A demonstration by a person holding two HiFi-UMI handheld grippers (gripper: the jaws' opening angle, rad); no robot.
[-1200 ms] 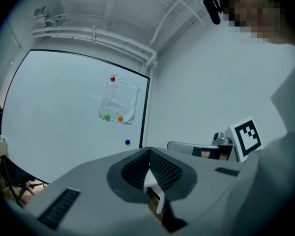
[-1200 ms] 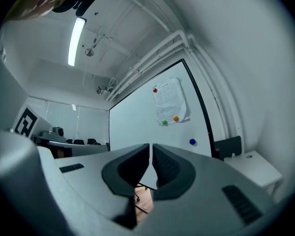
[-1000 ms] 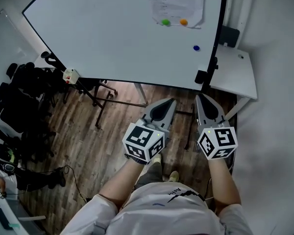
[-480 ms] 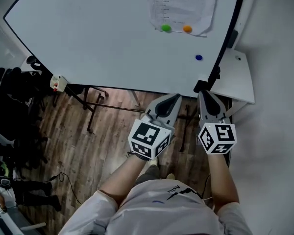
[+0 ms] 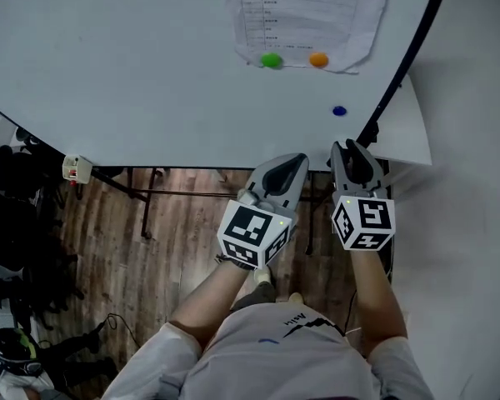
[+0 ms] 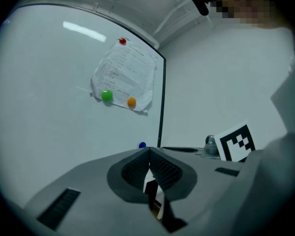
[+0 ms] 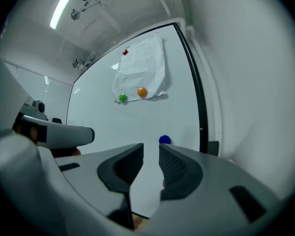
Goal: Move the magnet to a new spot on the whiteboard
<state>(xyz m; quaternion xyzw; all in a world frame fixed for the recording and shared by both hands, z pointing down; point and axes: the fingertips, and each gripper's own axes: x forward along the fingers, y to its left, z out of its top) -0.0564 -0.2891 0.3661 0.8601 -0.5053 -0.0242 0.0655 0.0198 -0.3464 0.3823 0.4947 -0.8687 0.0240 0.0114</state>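
A small blue magnet [image 5: 339, 111] sticks to the whiteboard [image 5: 150, 73] near its lower right corner, below a paper sheet [image 5: 304, 15]. It also shows in the left gripper view [image 6: 142, 145] and, just above the right jaw's tip, in the right gripper view [image 7: 164, 140]. My right gripper [image 5: 354, 148] hangs in front of the board's lower edge, short of the magnet. Its jaws [image 7: 151, 151] are opening, with nothing between them. Beside it on the left, my left gripper [image 5: 293, 162] is shut and empty [image 6: 148, 151].
A green magnet [image 5: 271, 59] and an orange magnet [image 5: 318, 59] pin the sheet's lower edge, and a red magnet [image 6: 122, 41] its top. The board's black frame [image 5: 408, 48] runs by the white wall at right. Stand legs [image 5: 142, 194] and a small white box [image 5: 77, 169] are below left.
Both grippers have come closer to the board's lower edge, and the board now fills more of the head view. The right jaws have parted from shut. The blue magnet has not moved.
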